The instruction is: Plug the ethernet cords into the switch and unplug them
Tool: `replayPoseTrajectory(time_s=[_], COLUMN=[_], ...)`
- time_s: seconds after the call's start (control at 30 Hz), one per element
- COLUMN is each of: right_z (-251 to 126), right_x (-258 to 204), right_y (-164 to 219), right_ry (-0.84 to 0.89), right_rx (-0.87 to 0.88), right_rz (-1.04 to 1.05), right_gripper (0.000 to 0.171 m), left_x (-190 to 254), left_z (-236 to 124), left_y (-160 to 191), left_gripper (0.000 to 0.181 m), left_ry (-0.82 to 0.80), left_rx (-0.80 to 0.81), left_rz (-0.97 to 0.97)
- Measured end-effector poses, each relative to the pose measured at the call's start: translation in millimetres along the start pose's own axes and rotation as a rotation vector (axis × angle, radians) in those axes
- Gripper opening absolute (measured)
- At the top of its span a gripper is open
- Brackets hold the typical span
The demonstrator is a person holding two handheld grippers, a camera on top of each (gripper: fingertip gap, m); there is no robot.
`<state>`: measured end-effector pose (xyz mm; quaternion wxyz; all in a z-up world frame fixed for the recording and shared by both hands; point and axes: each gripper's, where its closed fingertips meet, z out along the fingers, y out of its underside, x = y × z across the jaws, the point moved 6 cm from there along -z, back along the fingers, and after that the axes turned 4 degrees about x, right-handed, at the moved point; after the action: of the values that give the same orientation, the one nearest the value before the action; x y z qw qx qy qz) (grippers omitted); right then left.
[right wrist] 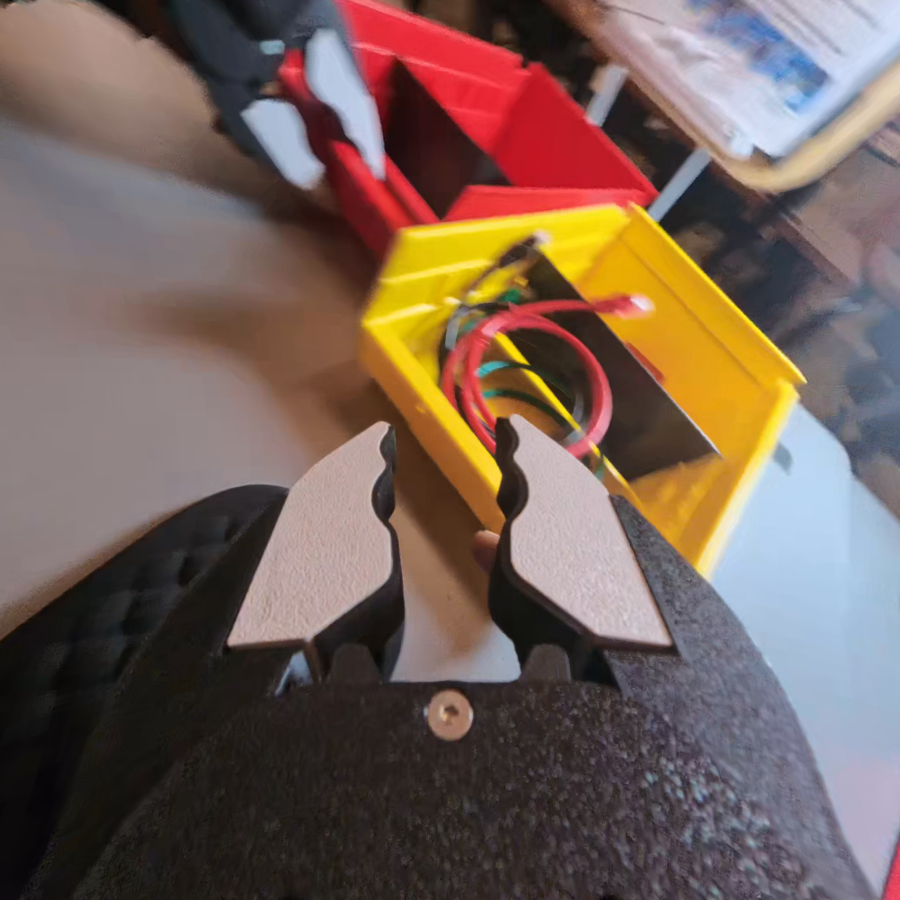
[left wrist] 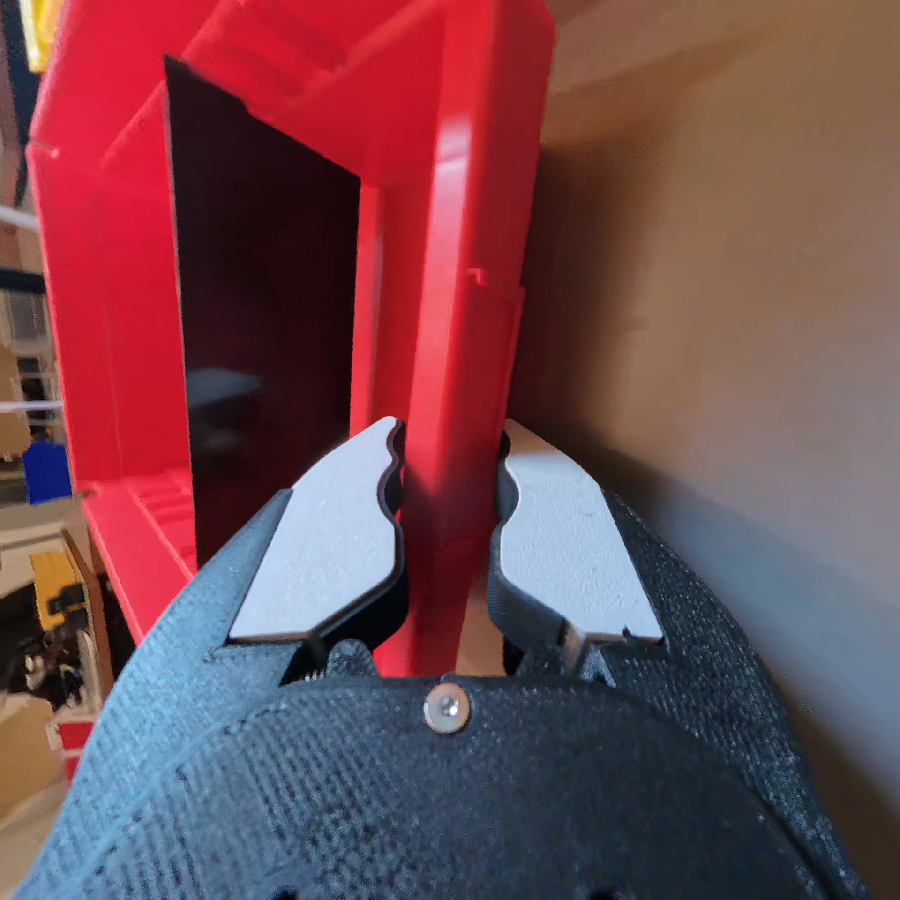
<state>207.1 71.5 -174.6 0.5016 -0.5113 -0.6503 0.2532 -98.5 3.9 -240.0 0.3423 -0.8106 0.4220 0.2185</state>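
My left gripper (left wrist: 450,438) is shut on the side wall of a red bin (left wrist: 121,292), which holds a black upright panel (left wrist: 268,292). In the right wrist view the same gripper (right wrist: 343,173) clamps that red bin (right wrist: 560,131) at the top. A yellow bin (right wrist: 706,365) sits next to it, with a coiled red ethernet cord (right wrist: 599,384), green and black cords and a black divider (right wrist: 633,389) inside. My right gripper (right wrist: 443,433) is open, with the yellow bin's near wall between its fingers. No switch is recognisable.
Both bins rest on a tan tabletop (right wrist: 146,292) near its edge. A pale grey surface (right wrist: 803,584) lies to the right. Papers in a yellow-rimmed tray (right wrist: 755,63) are at the top right. A blue bin (left wrist: 46,472) and clutter stand beyond the red bin. The grippers' ends are close to 30 centimeters from one another.
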Motion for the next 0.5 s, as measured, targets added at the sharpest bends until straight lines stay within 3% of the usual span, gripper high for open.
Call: replayPoseTrajectory(time_s=[0.1, 0.2, 0.37, 0.5], right_z=[-35, -50, -21, 1], right_x=[35, 54, 70, 81], right_y=[35, 71, 84, 78], right_ry=[0.219, 0.314, 0.33, 0.306], right_rx=[0.045, 0.104, 0.082, 0.097], right_rz=[0.282, 0.512, 0.548, 0.613], right_gripper=[0.044, 0.048, 0.054, 0.055], left_x=[-3, 7, 49, 61], left_z=[-20, -58, -77, -51], left_y=[-14, -41, -99, -119], left_gripper=[0.048, 0.044, 0.043, 0.041], left_ry=[-0.037, -0.06, 0.149, 0.113], left_rx=[0.102, 0.298, 0.583, 0.552], left_rz=[-0.182, -0.389, -0.84, -0.976])
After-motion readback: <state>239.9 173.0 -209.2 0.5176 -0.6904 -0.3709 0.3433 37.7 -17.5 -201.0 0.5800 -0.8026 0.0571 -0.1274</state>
